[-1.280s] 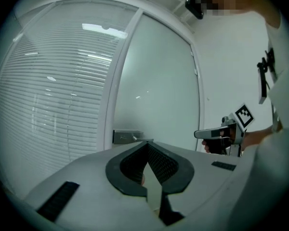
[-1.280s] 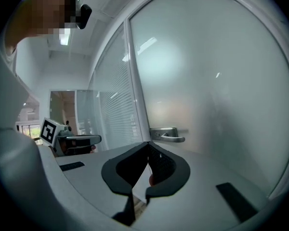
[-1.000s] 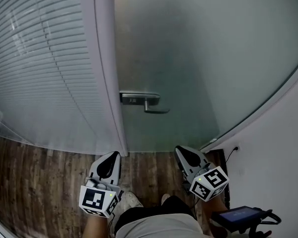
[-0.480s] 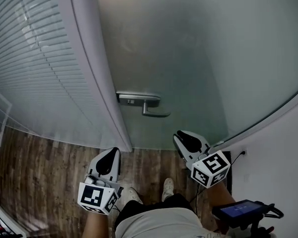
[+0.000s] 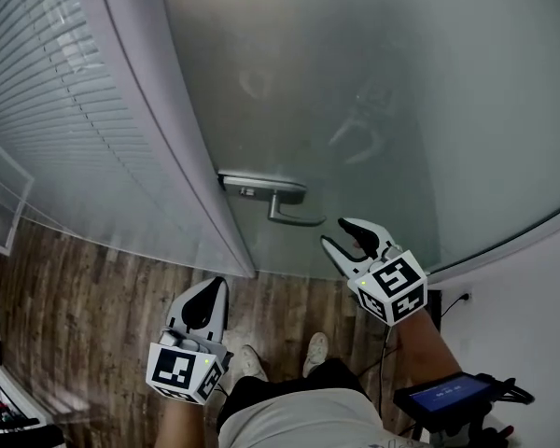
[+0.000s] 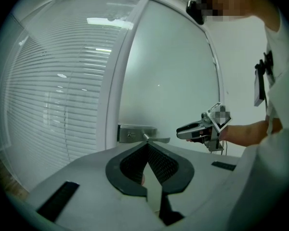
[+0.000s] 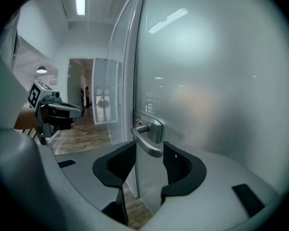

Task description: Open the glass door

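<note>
There is one frosted glass door (image 5: 383,101), and it carries one metal lever handle (image 5: 294,215) on one rectangular lock plate (image 5: 261,188). The plate sits at the handle's left end, close to the door's edge. Left of the handle, that edge meets a single white frame post (image 5: 154,110). Beyond the post is one glazed panel of slatted blinds (image 5: 47,101).

Two grippers are in view. The right gripper (image 5: 332,231) is just beside the handle's free end, to its right and slightly below. Its two jaws stand wide apart. In the right gripper view the lever's rounded end shows in the gap between them. The jaws have not closed on it, and I cannot tell whether either one touches the metal.

The left gripper (image 5: 208,287) hangs well below and left of the handle, over the wooden floor (image 5: 84,297). Its two jaws are pressed together with nothing held between them. In the left gripper view they point towards the lock plate from a distance.

Below the handle, two pale shoes (image 5: 252,362) show on the floor between the grippers. Far down and right of the handle, one dark device with a lit blue screen (image 5: 443,398) sits at the person's right side. One wall socket (image 5: 467,297) is on the white wall (image 5: 532,287) just above it.
</note>
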